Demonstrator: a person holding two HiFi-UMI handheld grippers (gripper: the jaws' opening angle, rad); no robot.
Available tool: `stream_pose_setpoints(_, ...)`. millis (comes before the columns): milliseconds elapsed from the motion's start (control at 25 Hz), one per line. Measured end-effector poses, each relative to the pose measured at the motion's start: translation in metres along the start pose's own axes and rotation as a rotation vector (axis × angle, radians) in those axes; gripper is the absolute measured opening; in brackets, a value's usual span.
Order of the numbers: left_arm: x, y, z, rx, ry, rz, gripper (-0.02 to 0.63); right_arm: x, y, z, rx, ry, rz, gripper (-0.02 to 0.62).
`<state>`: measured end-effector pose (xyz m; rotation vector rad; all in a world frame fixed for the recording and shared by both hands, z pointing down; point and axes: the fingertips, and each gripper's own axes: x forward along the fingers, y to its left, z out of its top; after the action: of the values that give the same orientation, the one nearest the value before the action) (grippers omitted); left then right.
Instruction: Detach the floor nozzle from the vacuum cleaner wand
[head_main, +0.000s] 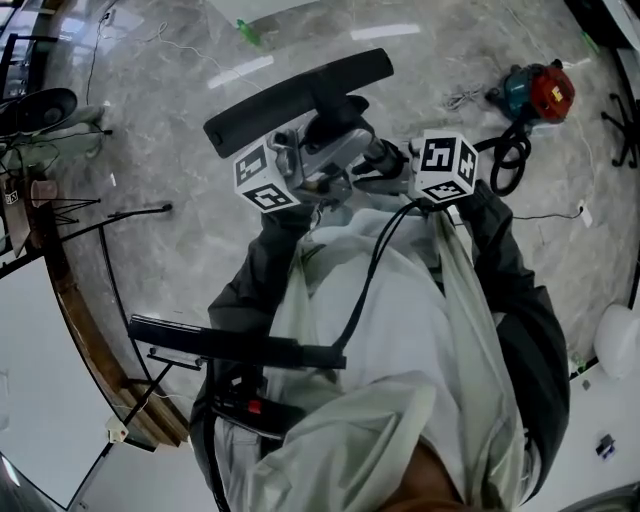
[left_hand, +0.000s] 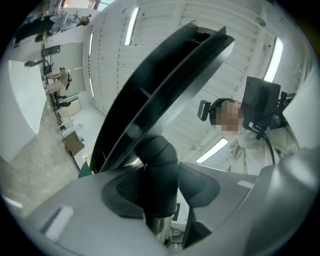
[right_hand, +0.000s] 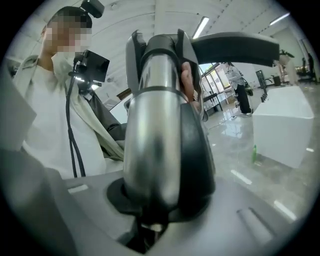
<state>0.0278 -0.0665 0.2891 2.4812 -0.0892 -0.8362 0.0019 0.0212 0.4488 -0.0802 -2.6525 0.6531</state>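
Observation:
The black floor nozzle (head_main: 300, 95) is held up in front of the person, its wide head tilted above both grippers. In the left gripper view its head (left_hand: 160, 85) slants overhead and its curved neck (left_hand: 157, 165) sits between the jaws. My left gripper (left_hand: 160, 202) is shut on that neck, just above a chrome end. The chrome wand (right_hand: 152, 130) with its black collar runs straight away from my right gripper (right_hand: 157, 205), which is shut on it. In the head view the left gripper (head_main: 315, 160) and right gripper (head_main: 385, 170) face each other across the joint.
A red and teal vacuum body (head_main: 540, 92) with a coiled black hose (head_main: 510, 150) lies on the marble floor at the upper right. A long black bar (head_main: 230, 345) hangs by the person's hip. A curved wooden edge (head_main: 85, 330) runs along the left. A white block (right_hand: 285, 130) stands to the right.

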Motion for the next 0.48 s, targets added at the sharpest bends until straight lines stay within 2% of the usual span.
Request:
stream_pose_setpoints(80,0.000,0.000,0.001,0.052,-0.008,0.047,0.192,0.001,-0.006,0.001,-0.013,-0.006,-0.058,0.087)
stream_pose_setpoints(160,0.000,0.001,0.003,0.115,-0.014,0.128,0.184,0.004,-0.013,0.003,-0.019,-0.018,-0.146,0.087)
stream_pose_setpoints(280,0.000,0.012,0.004,0.174,0.001,0.285,0.170,0.003,-0.034,0.007,-0.007,-0.035,-0.387,0.086)
stream_pose_setpoints(360,-0.001,0.017,0.004,0.194,0.034,0.352,0.166,-0.001,-0.046,0.009,-0.009,-0.048,-0.569,0.086)
stream_pose_setpoints(440,0.000,0.014,0.002,0.196,0.079,0.334,0.166,-0.004,-0.051,0.011,-0.027,-0.056,-0.670,0.086)
stream_pose_setpoints(480,0.001,0.012,0.000,0.187,0.109,0.301,0.166,-0.003,-0.050,0.011,-0.037,-0.048,-0.678,0.086)
